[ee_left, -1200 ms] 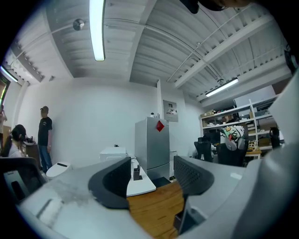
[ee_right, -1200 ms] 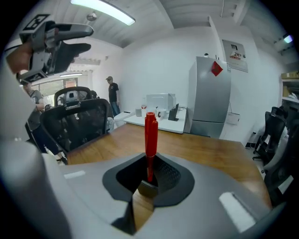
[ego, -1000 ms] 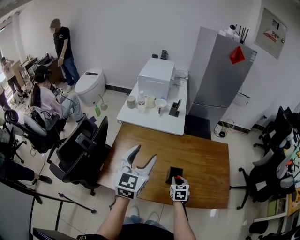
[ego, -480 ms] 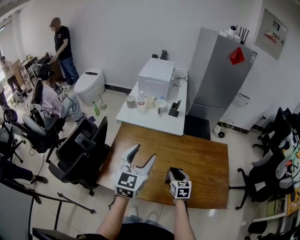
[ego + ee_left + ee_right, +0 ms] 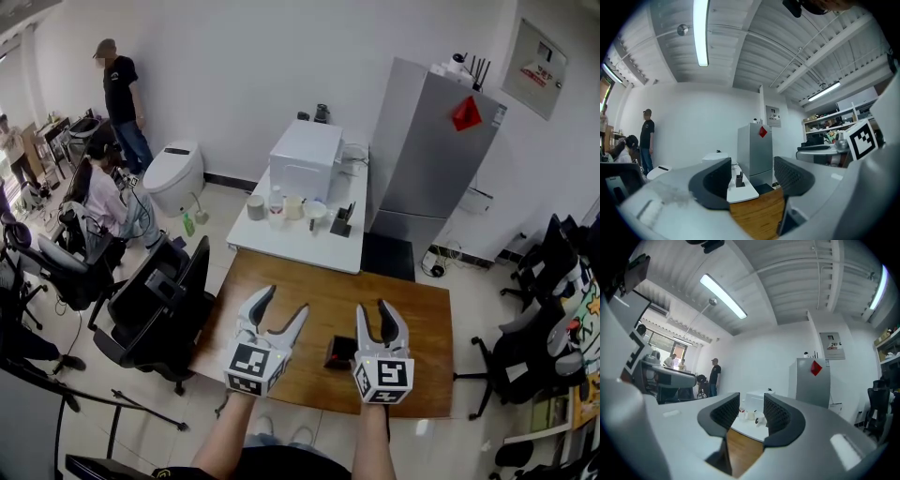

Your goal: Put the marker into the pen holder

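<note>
Leftmost, a black office chair (image 5: 164,305) stands against the wooden table's (image 5: 319,291) edge, out to the left of the left gripper (image 5: 283,302). That gripper's jaws are spread wide with nothing between them. Far ahead of them, past the wood, lies a white table (image 5: 291,246) carrying a white box (image 5: 307,155) and some cups. Between the two grippers, below and just left of the right gripper's (image 5: 373,311) jaws, the dark pen holder (image 5: 339,352) sits on the wooden top. The marker is too small to pick out there. The right gripper's jaws stand apart and empty, clear of the holder. Beyond and to the right of them rises a grey cabinet (image 5: 431,150) with a red diamond on it. More black chairs (image 5: 539,347) crowd the far right.
</note>
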`<state>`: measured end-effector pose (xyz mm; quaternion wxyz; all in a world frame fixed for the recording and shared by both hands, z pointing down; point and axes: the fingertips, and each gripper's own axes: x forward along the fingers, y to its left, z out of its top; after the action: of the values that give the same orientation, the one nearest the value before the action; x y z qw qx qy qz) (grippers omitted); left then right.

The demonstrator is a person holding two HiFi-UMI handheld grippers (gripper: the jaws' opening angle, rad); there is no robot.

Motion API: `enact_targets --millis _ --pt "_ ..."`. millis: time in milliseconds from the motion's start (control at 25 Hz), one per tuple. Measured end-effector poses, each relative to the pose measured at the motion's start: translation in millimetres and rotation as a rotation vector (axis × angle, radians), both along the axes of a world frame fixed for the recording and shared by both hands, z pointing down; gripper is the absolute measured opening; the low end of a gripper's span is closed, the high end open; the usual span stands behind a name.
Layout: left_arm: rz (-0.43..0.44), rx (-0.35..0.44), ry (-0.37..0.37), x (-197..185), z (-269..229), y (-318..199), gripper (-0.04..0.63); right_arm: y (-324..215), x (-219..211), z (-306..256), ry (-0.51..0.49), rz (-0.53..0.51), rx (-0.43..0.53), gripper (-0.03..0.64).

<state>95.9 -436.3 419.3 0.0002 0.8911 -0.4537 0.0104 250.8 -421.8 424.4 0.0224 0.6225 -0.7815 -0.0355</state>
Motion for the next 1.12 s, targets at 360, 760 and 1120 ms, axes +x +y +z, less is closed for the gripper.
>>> enact_targets --millis 360,760,1120 --pt "-0.045 -0.024 -0.001 -6 7 15 0.285 10 -3 9 -0.109 -0.078 -0.003 0.244" --pt "0.014 -0.004 -0.018 -58 12 58 0.276 65 -61 -25 -0.106 -0.050 0.201 0.334" --pt "0.131 0.110 0.048 -146 -16 121 0.276 146 -153 -11 -0.121 0.131 0.155 0.334"
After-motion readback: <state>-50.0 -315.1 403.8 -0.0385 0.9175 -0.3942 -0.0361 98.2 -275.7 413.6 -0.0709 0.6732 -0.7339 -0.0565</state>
